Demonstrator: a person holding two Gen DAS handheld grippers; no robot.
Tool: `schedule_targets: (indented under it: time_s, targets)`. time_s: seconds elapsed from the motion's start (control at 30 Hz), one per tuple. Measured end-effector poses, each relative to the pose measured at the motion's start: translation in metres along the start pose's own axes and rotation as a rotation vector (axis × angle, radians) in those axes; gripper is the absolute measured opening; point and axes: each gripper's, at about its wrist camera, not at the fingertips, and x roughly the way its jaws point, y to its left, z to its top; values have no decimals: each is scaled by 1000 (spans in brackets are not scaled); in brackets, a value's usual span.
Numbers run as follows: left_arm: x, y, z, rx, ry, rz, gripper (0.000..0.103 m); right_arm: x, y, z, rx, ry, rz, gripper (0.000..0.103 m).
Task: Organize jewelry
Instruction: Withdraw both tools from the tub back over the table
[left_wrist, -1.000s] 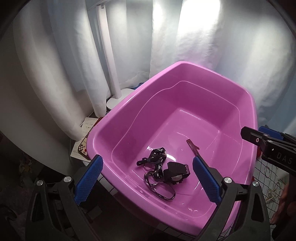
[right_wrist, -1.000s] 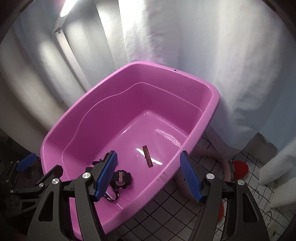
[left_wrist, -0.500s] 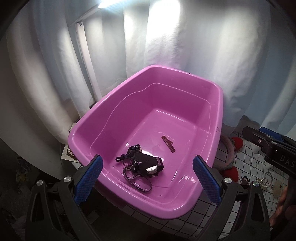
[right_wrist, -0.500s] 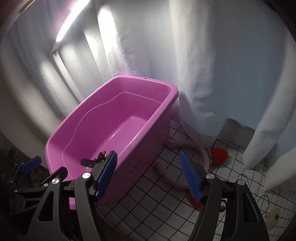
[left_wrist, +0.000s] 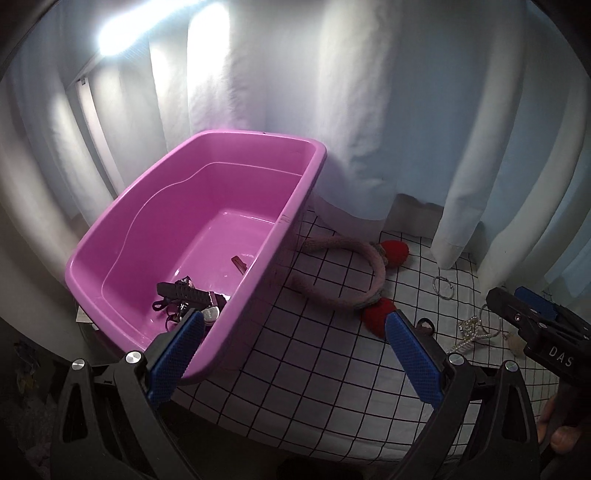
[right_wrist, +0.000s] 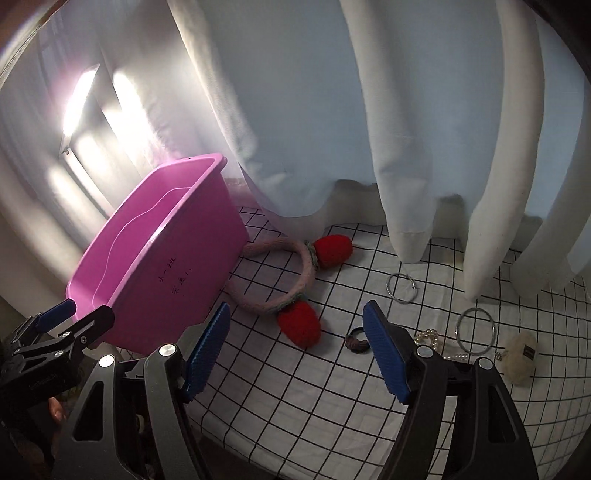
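The pink tub (left_wrist: 207, 147) stands at the left on the checked cloth; a black strapped watch (left_wrist: 184, 291) and a small brown clip (left_wrist: 239, 264) lie in it. To its right lies a pink headband (right_wrist: 306, 269) with two red strawberries. Further right are a dark hair tie (right_wrist: 356, 341), two silver rings (right_wrist: 401, 288) (right_wrist: 475, 331), a pearl chain (right_wrist: 430, 338) and a fuzzy cream charm (right_wrist: 521, 356). My left gripper (left_wrist: 293, 321) hovers open over the tub's right wall. My right gripper (right_wrist: 295, 310) is above the lower strawberry, its jaws opening with nothing between them.
White curtains (right_wrist: 406, 147) hang along the back, their hems touching the checked cloth (right_wrist: 332, 406). A bright lamp bar (left_wrist: 122, 33) glows at the upper left. The cloth's front edge drops into darkness near the grippers.
Both grippers have swung to the right, from over the tub's inside to above the cloth. The tub now sits at the left and the loose jewelry has come into view.
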Motion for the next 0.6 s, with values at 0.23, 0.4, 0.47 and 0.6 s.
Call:
schedule_targets:
  time_s: [0.23, 0.4, 0.47, 0.6]
  targets:
    - [18, -50, -19, 56, 47, -60, 97, -25, -85, -44, 102, 26, -104, 71]
    - [34, -81, -35, 78, 89, -88, 97, -39, -133, -71, 143, 42, -169, 71]
    - [41, -93, -42, 88, 109, -101, 97, -43, -151, -80, 164, 48, -190, 71]
    - [63, -117, -55, 120, 147, -144, 97, -47, -183, -96, 215, 44, -223, 71]
